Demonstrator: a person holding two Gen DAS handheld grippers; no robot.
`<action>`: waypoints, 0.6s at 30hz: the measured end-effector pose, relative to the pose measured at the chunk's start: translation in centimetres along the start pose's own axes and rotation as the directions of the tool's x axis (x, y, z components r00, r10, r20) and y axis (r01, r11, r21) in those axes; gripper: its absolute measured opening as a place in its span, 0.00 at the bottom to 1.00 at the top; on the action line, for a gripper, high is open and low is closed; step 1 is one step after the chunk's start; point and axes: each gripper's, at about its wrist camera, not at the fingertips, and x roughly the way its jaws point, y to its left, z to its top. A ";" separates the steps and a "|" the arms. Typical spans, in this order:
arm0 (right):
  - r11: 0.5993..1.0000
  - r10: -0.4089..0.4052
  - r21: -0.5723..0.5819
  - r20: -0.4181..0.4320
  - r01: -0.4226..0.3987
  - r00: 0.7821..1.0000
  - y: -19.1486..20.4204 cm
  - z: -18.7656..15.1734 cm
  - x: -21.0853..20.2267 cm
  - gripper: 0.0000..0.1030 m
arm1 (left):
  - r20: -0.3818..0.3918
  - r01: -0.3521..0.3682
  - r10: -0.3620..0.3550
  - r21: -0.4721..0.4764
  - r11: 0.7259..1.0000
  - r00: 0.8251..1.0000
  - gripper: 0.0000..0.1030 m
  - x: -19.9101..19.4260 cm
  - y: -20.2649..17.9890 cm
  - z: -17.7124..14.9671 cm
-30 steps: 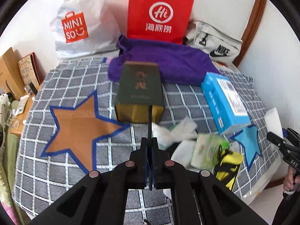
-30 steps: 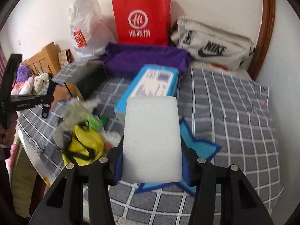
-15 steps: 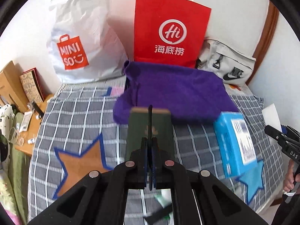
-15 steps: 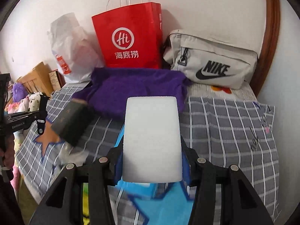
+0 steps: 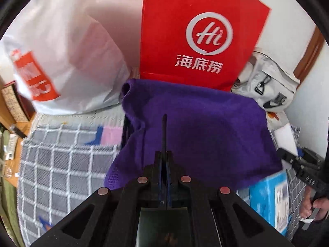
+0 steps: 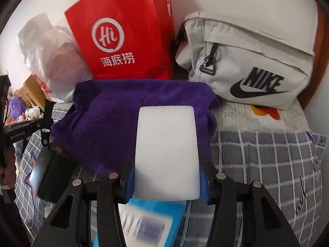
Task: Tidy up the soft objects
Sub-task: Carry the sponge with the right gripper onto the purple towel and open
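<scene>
White foam block pinched over purple towel.
Right hand-held gripper point(image 6: 166, 182) pinches the foam block point(image 6: 166, 152); left hand-held gripper point(image 5: 164, 123) is pressed together above the purple towel point(image 5: 205, 131) at frame centre.

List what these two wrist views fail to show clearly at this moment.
- Left wrist: the dark box is mostly hidden behind the left gripper.
- Left wrist: the white plastic bag logo is motion-blurred.
- Right wrist: the blue box label is blurred, partly covered by the white foam block.
</scene>
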 end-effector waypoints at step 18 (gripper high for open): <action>0.999 0.038 -0.021 -0.125 -0.041 0.991 -1.1 3.6 7.4 0.48 | -0.121 0.048 -0.055 -0.057 0.997 0.991 0.04 8.7 0.9 5.7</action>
